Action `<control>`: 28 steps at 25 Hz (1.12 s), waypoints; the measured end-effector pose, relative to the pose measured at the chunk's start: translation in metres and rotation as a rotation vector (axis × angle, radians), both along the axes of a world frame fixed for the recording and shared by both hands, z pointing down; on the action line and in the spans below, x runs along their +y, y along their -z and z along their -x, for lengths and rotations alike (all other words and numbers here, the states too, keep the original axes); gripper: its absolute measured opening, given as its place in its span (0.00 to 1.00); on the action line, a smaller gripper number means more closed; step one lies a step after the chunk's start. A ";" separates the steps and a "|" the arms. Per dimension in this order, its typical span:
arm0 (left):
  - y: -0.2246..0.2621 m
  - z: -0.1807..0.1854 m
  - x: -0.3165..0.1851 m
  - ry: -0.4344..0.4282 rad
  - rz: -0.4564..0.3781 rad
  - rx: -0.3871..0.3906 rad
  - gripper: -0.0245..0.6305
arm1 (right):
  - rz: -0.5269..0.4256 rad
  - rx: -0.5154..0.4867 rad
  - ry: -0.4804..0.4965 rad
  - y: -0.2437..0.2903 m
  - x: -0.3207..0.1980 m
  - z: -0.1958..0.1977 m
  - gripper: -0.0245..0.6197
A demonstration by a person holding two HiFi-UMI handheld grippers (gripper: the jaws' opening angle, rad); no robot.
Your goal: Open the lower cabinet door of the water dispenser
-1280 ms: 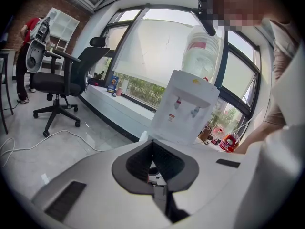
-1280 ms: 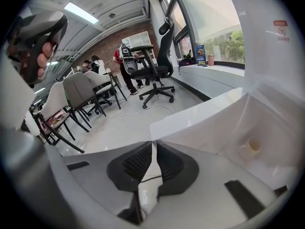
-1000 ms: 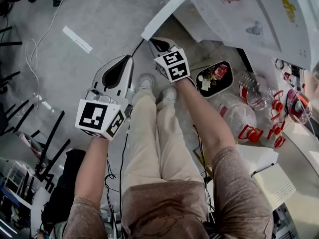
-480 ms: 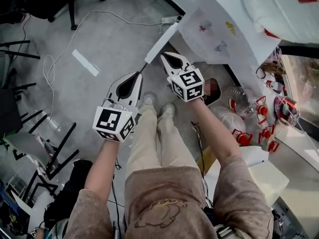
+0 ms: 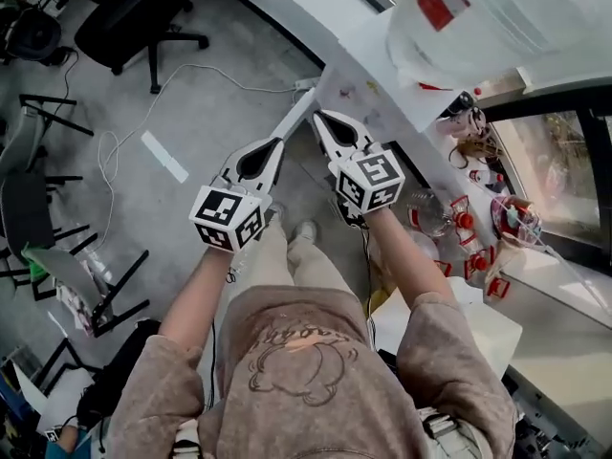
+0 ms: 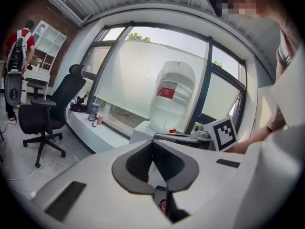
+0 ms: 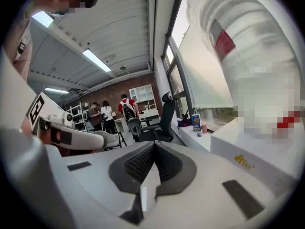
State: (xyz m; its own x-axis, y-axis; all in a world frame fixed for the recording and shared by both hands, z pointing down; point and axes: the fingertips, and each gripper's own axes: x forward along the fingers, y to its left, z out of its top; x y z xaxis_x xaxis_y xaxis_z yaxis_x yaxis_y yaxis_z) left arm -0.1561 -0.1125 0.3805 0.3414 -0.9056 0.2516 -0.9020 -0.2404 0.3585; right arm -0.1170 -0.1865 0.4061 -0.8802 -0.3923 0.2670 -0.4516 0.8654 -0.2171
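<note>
Grey ribbed pads (image 6: 137, 163), left gripper (image 6: 152, 146): jaws pressed together, nothing between them. Right gripper (image 7: 153, 147): likewise closed tight and empty. Both are held out ahead of the person, up near the dispenser (image 5: 378, 89) top, touching nothing.

Door (image 5: 298, 115): narrow white panel jutting from the dispenser front, seen edge-on from above, between the two grippers. By its angle it looks already swung out, though the hinge is hidden. Judged light, stiff and smooth-painted, so pads would slide on the flat face. Best hold is the free vertical edge, hooked from behind or pinched across its thickness, then drawn along the hinge arc. Any catch is probably weak.

Dispenser: white cabinet, small decals on the front, large clear bottle (image 5: 497, 12) with a red label seated on top. Judged top-heavy when full; a hard tug low down might rock it.

Floor (image 5: 206, 122): bare grey concrete, with a pale cable (image 5: 229, 86) trailing across it toward the dispenser. Black chair (image 5: 134, 17) well apart to the left. Clear jugs (image 5: 430, 208) with red handles cluster just beside the dispenser on the right. White sill (image 6: 95, 130) under a long window behind. People (image 7: 107, 113) stand by the far brick wall.
</note>
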 end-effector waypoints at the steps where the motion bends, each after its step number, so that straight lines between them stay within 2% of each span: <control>1: 0.011 -0.005 -0.001 -0.011 -0.006 0.000 0.06 | -0.014 -0.010 0.001 0.016 0.004 -0.005 0.05; 6: 0.058 -0.032 0.001 -0.097 -0.039 -0.021 0.06 | -0.099 -0.035 -0.019 0.080 0.015 -0.037 0.05; 12: 0.093 -0.062 0.005 -0.220 -0.086 -0.034 0.06 | -0.188 -0.043 -0.103 0.134 0.018 -0.086 0.05; 16: 0.112 -0.078 -0.003 -0.255 -0.138 -0.028 0.06 | -0.231 -0.076 -0.158 0.159 0.022 -0.115 0.05; 20: 0.119 -0.093 -0.010 -0.269 -0.161 -0.009 0.06 | -0.251 -0.113 -0.248 0.169 0.038 -0.147 0.05; 25: 0.113 -0.105 -0.012 -0.290 -0.200 -0.070 0.06 | -0.259 -0.125 -0.365 0.158 0.054 -0.181 0.05; 28: 0.106 -0.107 -0.012 -0.290 -0.201 -0.068 0.06 | -0.234 -0.126 -0.417 0.146 0.060 -0.198 0.05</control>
State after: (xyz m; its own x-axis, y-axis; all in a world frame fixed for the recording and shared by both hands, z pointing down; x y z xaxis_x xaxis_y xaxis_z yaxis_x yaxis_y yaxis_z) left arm -0.0494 -0.1241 0.2743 0.5798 -0.8074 0.1091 -0.8063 -0.5493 0.2193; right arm 0.0806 -0.1261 0.2604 -0.6556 -0.7545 0.0310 -0.7523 0.6489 -0.1140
